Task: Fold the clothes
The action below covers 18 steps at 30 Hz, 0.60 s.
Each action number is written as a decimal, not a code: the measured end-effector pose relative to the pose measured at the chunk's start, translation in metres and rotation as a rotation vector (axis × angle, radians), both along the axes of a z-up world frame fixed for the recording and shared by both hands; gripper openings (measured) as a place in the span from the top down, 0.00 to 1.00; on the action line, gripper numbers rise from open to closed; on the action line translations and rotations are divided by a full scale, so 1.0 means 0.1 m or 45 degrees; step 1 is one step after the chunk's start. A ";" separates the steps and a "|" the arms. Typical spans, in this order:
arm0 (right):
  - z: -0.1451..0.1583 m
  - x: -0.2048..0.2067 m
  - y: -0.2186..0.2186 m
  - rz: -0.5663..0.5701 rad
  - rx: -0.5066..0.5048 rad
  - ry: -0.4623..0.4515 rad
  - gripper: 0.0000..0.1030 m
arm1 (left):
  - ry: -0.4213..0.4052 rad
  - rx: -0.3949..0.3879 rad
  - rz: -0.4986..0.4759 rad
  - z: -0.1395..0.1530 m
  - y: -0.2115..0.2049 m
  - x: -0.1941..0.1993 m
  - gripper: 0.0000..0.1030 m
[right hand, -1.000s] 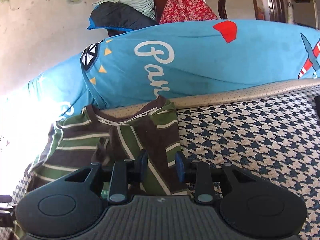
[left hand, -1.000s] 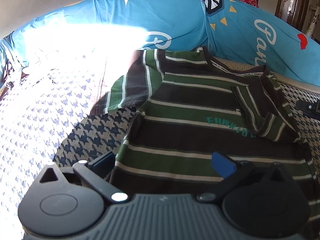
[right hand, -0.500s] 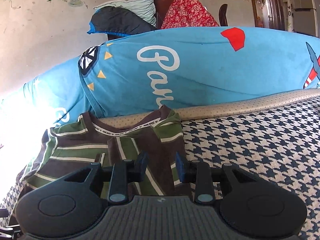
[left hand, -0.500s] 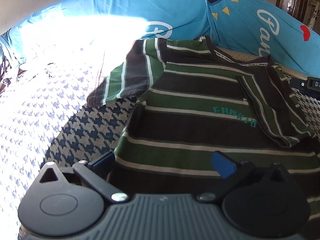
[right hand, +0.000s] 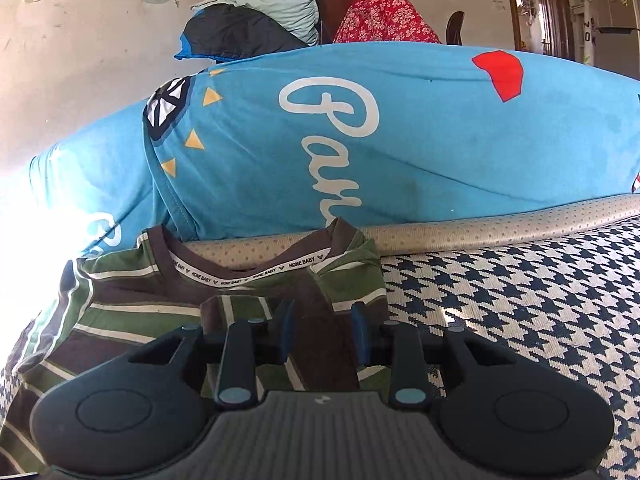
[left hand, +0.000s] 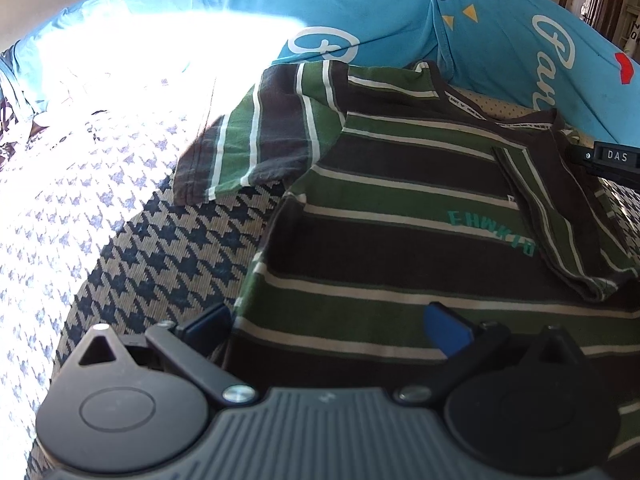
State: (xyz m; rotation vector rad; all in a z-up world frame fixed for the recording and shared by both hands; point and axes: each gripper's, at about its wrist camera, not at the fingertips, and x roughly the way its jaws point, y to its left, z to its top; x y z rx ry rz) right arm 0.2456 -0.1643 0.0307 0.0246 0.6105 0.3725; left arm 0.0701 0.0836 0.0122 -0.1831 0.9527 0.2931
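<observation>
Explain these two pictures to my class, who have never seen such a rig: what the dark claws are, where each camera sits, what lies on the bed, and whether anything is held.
A person holds a two-finger gripper in each hand; a fisheye camera on each looks along its fingers. The left gripper stands wide open over the striped T-shirt's hem. The right gripper stands partly open near the collar, gripping nothing. The shirt lies on a houndstooth cover, one sleeve folded in, the other sleeve spread. Behind lies blue bedding.

free: houndstooth mat (right hand: 520, 300) right of shirt (left hand: 400, 240) | blocked: blue cushion (right hand: 400, 140) behind
</observation>
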 end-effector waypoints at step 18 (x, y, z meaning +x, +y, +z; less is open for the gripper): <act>0.03 0.14 0.01 -0.258 -0.132 -0.113 0.96 | 0.007 0.046 -0.018 -0.05 -0.02 0.09 0.00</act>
